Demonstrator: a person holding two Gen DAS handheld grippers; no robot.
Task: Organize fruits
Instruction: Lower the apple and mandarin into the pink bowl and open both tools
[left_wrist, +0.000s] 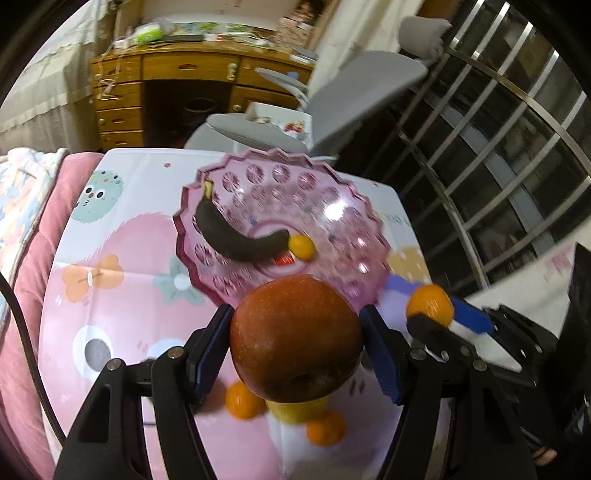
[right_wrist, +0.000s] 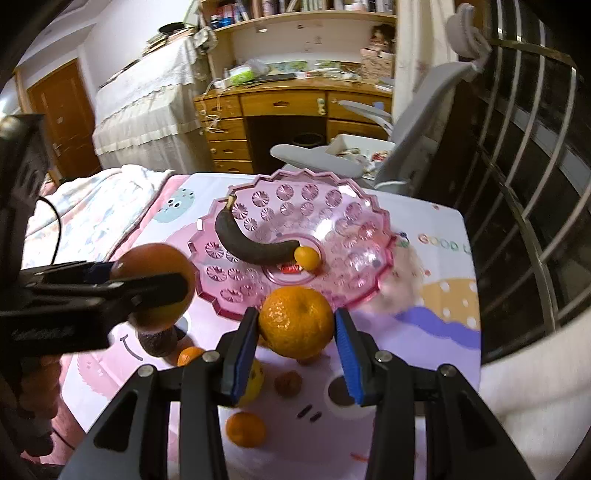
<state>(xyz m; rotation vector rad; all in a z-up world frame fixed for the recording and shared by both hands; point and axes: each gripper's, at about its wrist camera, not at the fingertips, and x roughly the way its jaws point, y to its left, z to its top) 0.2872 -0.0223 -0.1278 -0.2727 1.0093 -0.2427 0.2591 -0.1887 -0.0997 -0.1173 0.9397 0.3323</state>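
Left wrist view: the left gripper (left_wrist: 295, 339) is clamped on a large round red-brown apple (left_wrist: 295, 338), its blue pads (left_wrist: 207, 350) pressing the fruit's widest sides, which looks like the surest hold on so round a thing. The apple hangs above the table (left_wrist: 122, 302), just short of the near rim of the scalloped pink translucent plastic fruit bowl (left_wrist: 343, 221), so I judge it is being carried there. In the right wrist view the right gripper (right_wrist: 297, 328) is closed on a dimpled orange mandarin (right_wrist: 295, 321), likewise held across its middle and raised near the bowl's front edge. Both fruits sit side by side at about the same height, apparently for a joint delivery. Inside the bowl lie a blackened overripe curved banana (left_wrist: 236, 236) and a small orange kumquat-like fruit (left_wrist: 301, 246) touching its tip, beside a small red wrapper (left_wrist: 283, 260) at the centre. Left on the cartoon-printed pink table covering are smaller orange mandarins (right_wrist: 245, 428), a yellow round fruit (right_wrist: 253, 380) and a brown walnut (right_wrist: 288, 384), apparently waiting their turn.
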